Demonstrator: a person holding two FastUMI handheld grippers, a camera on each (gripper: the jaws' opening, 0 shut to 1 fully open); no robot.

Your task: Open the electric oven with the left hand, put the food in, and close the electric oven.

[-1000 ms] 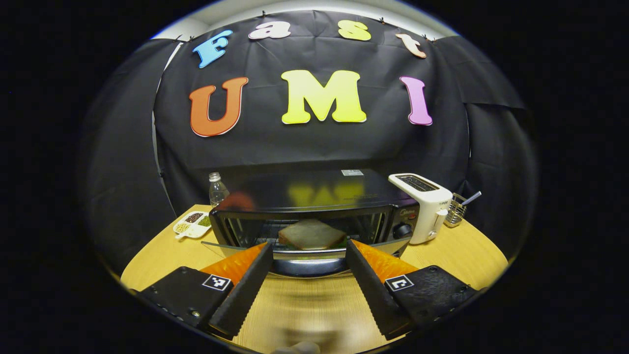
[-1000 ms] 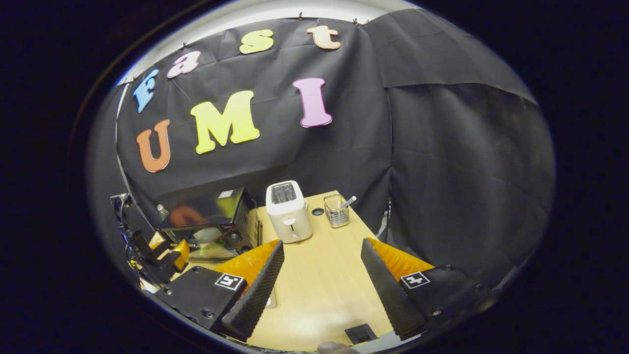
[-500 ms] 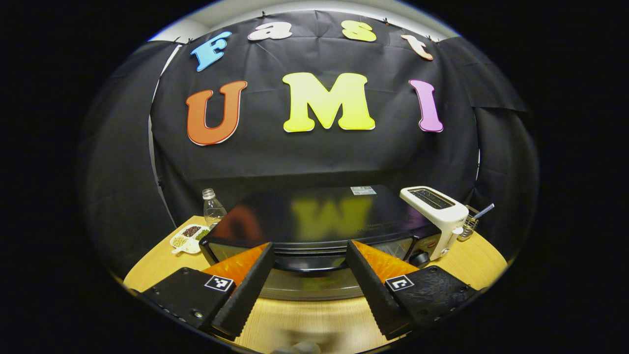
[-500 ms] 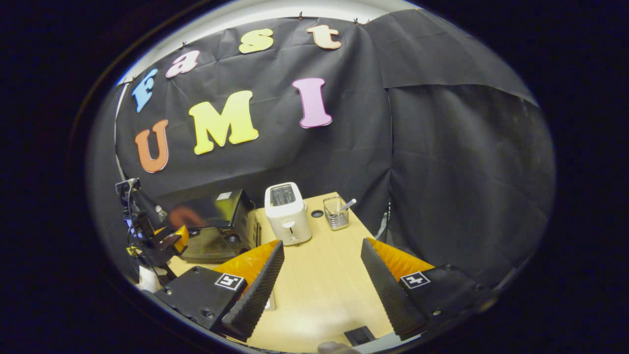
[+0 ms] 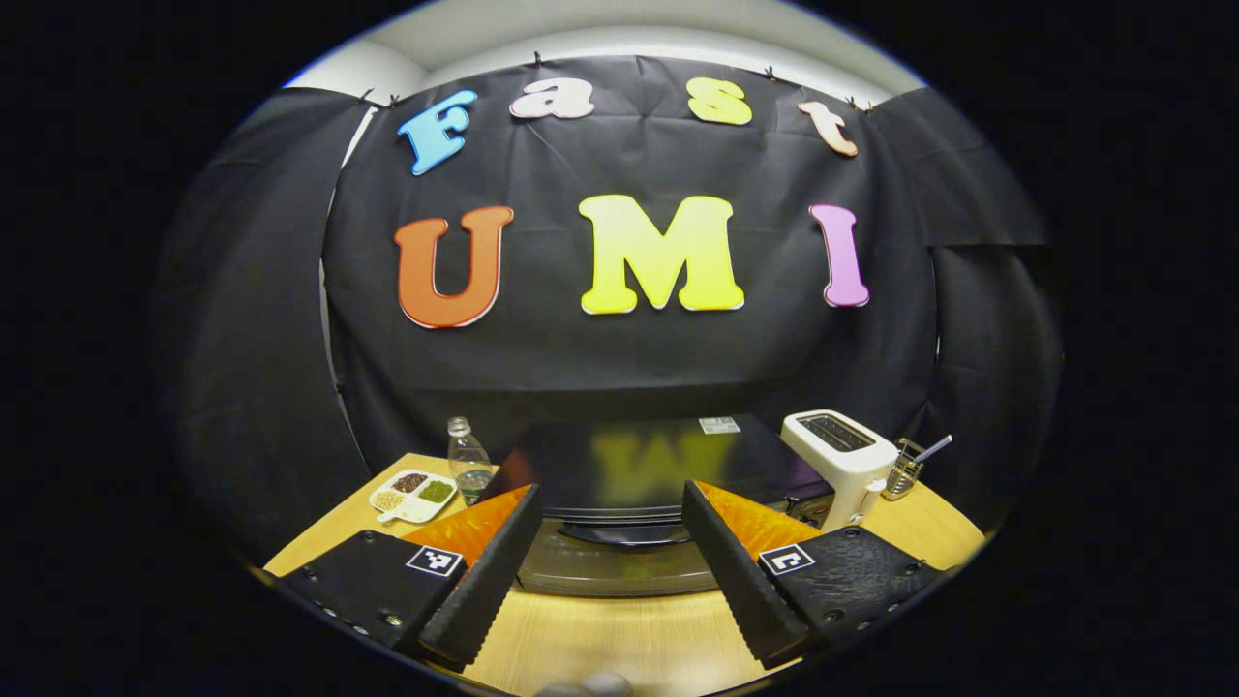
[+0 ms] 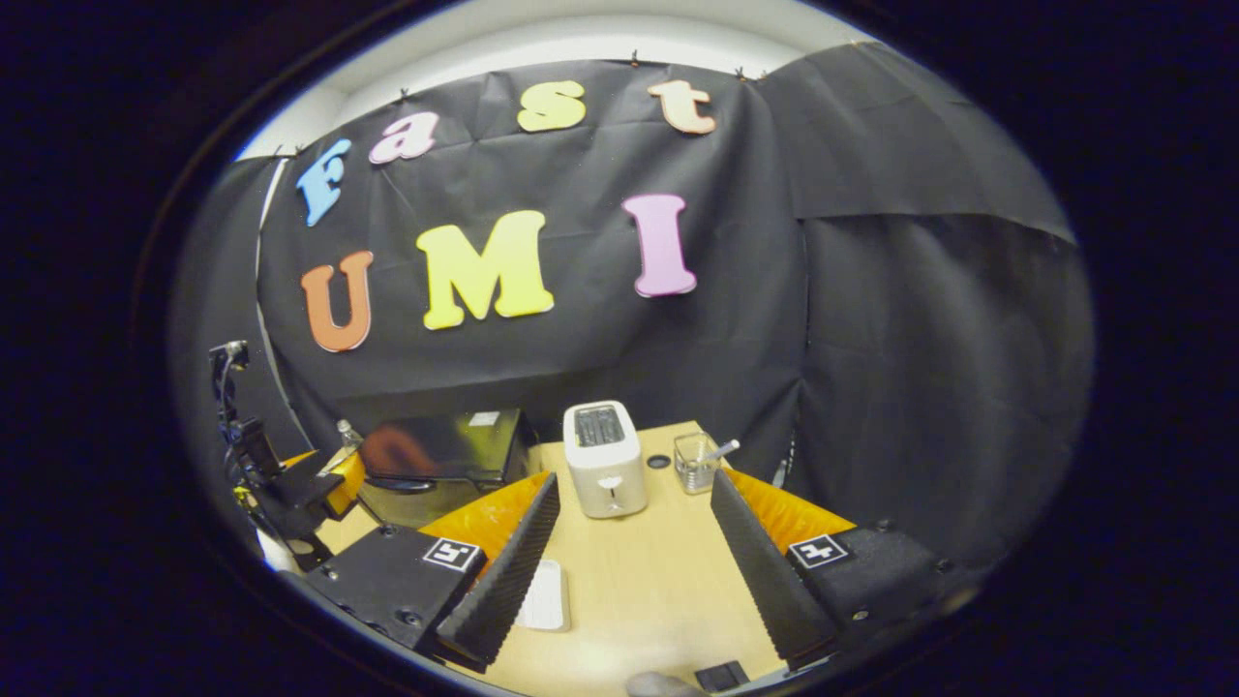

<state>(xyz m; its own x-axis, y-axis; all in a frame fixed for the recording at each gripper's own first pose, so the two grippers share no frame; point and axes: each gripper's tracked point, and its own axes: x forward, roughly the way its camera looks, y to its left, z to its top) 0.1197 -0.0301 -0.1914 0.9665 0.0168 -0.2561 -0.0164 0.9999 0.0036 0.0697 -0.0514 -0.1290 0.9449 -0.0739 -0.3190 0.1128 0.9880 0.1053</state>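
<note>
The glossy black oven [image 5: 629, 465] door, ajar a second ago, now sits shut ahead of the open left claw [image 5: 605, 571]; right claw [image 6: 634, 561] gapes over the smooth wooden worktop [image 6: 639, 581].

The white label [image 5: 719, 425] on the oven's [image 5: 639, 460] top is too small to read.

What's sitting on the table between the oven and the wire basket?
The white toaster stands between the oven and the wire basket, as the right gripper view shows; the left gripper view agrees.
</note>
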